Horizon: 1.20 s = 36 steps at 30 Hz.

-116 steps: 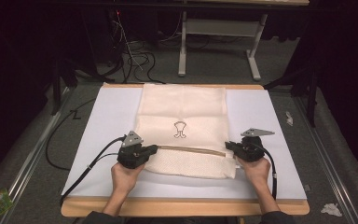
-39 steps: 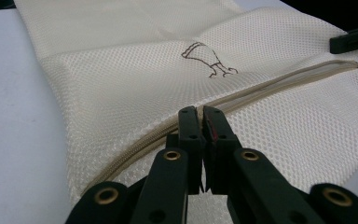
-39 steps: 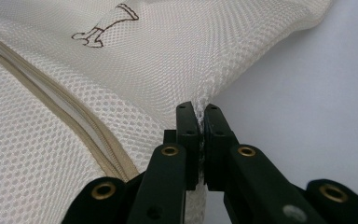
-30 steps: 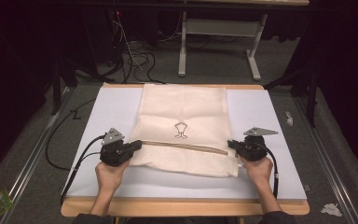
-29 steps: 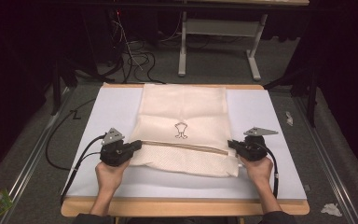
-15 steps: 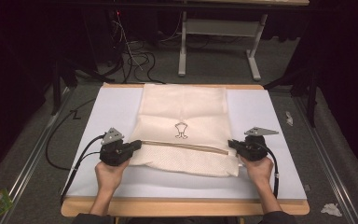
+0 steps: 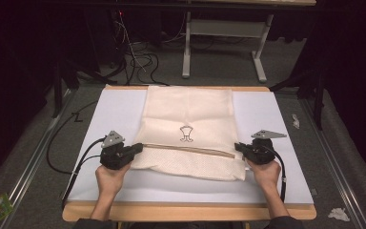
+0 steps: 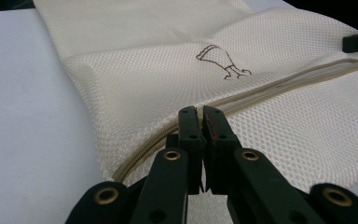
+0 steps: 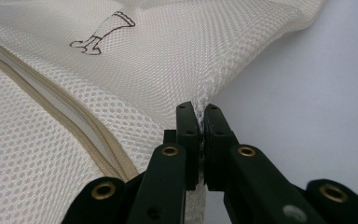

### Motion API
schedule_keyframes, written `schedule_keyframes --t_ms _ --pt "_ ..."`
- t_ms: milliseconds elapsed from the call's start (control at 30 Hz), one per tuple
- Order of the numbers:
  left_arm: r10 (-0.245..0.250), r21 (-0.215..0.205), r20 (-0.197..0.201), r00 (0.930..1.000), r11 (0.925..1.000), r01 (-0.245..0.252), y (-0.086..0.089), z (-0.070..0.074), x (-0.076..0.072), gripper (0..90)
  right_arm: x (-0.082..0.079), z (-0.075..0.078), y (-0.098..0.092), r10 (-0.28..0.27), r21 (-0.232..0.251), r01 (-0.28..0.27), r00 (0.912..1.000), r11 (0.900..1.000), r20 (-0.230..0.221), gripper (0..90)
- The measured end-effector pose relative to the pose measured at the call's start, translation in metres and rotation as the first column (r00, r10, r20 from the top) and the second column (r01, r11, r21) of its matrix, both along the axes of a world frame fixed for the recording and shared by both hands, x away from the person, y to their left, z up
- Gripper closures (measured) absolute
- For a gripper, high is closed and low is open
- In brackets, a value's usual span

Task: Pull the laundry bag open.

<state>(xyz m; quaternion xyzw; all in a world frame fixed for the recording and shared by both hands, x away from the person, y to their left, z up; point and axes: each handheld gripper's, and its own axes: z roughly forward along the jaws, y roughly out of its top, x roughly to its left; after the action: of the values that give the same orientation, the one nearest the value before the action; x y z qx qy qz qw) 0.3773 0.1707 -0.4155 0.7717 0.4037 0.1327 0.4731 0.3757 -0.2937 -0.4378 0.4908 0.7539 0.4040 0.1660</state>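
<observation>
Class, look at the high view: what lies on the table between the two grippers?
The mesh bag, its zip running from the left gripper across to the right gripper; the high view shows it.

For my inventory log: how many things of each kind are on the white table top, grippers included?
Mesh bag: 1
Grippers: 2, left gripper and right gripper, each shut on the bag
Total: 3

A cream mesh zippered bag (image 7: 189,131) with a small dark printed emblem (image 7: 186,133) lies flat on the white-topped wooden table (image 7: 119,112), stretched between the left gripper (image 7: 136,148) and right gripper (image 7: 238,147), each touching one end of its tan zipper (image 7: 188,149).
</observation>
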Motion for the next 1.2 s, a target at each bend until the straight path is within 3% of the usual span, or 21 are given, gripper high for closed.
schedule_keyframes --t_ms 1200 --pt "0.036 0.008 0.006 0.9993 0.9993 -0.036 0.013 0.003 0.000 87.3 -0.004 0.007 -0.012 -0.027 0.007 0.027 0.9995 1.000 0.018 88.4"
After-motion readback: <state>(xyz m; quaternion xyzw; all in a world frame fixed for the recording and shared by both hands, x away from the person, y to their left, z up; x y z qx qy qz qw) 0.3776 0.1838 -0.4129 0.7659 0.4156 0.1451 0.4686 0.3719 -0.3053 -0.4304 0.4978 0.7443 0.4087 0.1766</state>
